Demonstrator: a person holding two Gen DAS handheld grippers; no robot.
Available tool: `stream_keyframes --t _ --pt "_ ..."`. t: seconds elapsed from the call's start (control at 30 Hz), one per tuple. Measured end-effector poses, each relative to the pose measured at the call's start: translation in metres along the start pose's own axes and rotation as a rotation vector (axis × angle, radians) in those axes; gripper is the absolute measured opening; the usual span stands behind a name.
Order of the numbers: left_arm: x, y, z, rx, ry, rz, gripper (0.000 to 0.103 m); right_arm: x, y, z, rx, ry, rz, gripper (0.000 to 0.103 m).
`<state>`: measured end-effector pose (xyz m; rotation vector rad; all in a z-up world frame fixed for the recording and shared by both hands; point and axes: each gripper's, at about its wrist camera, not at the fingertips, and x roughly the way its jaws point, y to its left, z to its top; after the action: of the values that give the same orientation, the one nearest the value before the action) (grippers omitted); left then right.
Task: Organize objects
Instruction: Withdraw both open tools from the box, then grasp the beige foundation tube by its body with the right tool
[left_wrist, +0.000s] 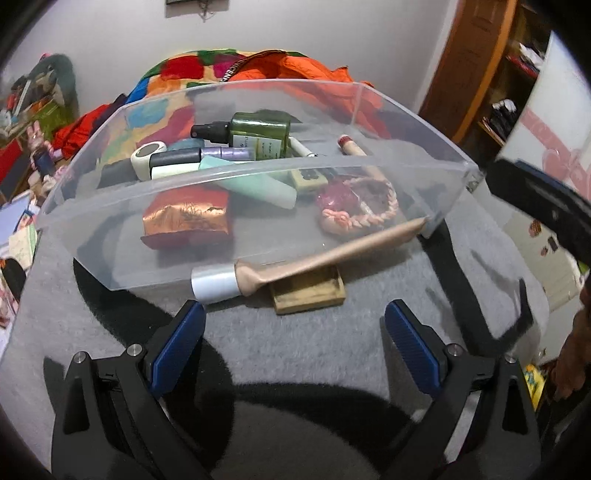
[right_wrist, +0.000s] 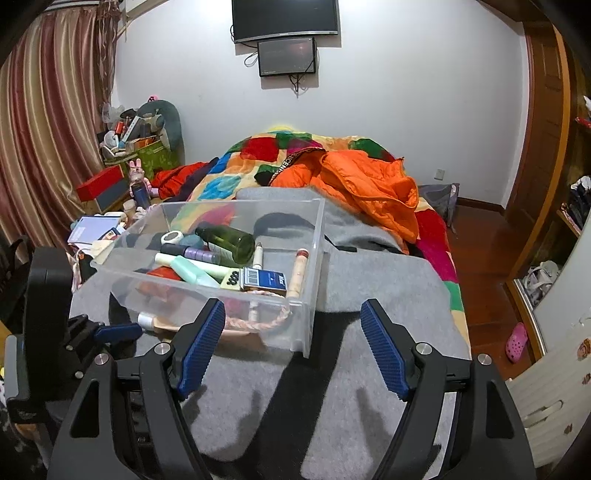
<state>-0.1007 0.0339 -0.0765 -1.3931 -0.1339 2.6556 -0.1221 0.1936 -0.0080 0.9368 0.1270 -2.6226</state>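
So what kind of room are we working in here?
Most likely a bedroom: a bed with a patchwork quilt and orange jacket, striped curtains and a wall-mounted TV. The clear bin sits on a grey blanket.

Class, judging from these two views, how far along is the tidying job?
Done: bottles and tubes already lie in the clear bin. In hand: nothing; the left gripper and right gripper are both open and empty. Left: the beige tube and wooden box sit outside on the grey blanket.
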Motion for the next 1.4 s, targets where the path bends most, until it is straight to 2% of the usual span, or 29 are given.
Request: stream_keyframes --t 0.03,0.17,0.23,0.3,0.37,0.43,0.67,0.73,0.93,1.03,1.1,1.17,1.2,1.23,1.4 --pt "-0.001 0.000 -0.001 -0.014 -0.008 0.000 0.097 0.000 0.000 -0.001 0.002 0.001 0.002 0.073" --pt "-0.003 -0.003 -0.007 -0.018 -0.034 0.073 0.077 0.003 -0.001 -0.003 0.010 0.007 0.014 0.073" --pt "-0.004 -0.004 -0.011 -0.015 -0.048 0.100 0.070 0.005 0.002 -0.004 0.006 0.014 0.019 0.073" --pt "-0.007 -0.002 -0.014 -0.023 -0.056 0.086 0.067 0.006 0.005 -0.006 -0.001 0.021 0.032 0.073" --pt "-0.010 -0.002 -0.017 -0.018 -0.062 0.078 0.053 0.008 0.008 -0.008 -0.009 0.029 0.066 0.073" --pt "-0.013 -0.002 -0.020 -0.013 -0.063 0.062 0.046 0.010 0.011 -0.010 -0.014 0.043 0.097 0.073" --pt "-0.026 0.012 -0.030 -0.022 -0.047 -0.041 0.020 0.031 0.021 -0.018 -0.004 0.122 0.184 0.073" --pt "-0.031 0.020 -0.034 -0.037 -0.040 -0.067 0.016 0.034 0.028 -0.020 -0.025 0.135 0.205 0.073" --pt "-0.049 0.042 -0.047 -0.039 -0.036 -0.064 0.015 0.039 0.064 -0.021 -0.202 0.138 0.231 0.072" --pt "-0.057 0.050 -0.052 -0.046 -0.042 -0.048 0.017 0.047 0.082 -0.021 -0.297 0.152 0.218 0.057" --pt "-0.061 0.055 -0.054 -0.052 -0.045 -0.041 0.025 0.056 0.089 -0.021 -0.330 0.179 0.223 0.048" --pt "-0.062 0.058 -0.056 -0.061 -0.048 -0.041 0.040 0.062 0.097 -0.021 -0.375 0.180 0.190 0.043" --pt "-0.063 0.059 -0.057 -0.062 -0.049 -0.043 0.043 0.065 0.100 -0.021 -0.388 0.191 0.191 0.040" --pt "-0.064 0.059 -0.057 -0.063 -0.052 -0.047 0.048 0.066 0.100 -0.021 -0.391 0.199 0.194 0.032" --pt "-0.067 0.058 -0.055 -0.053 -0.063 -0.051 0.057 0.070 0.104 -0.022 -0.441 0.219 0.188 0.031"
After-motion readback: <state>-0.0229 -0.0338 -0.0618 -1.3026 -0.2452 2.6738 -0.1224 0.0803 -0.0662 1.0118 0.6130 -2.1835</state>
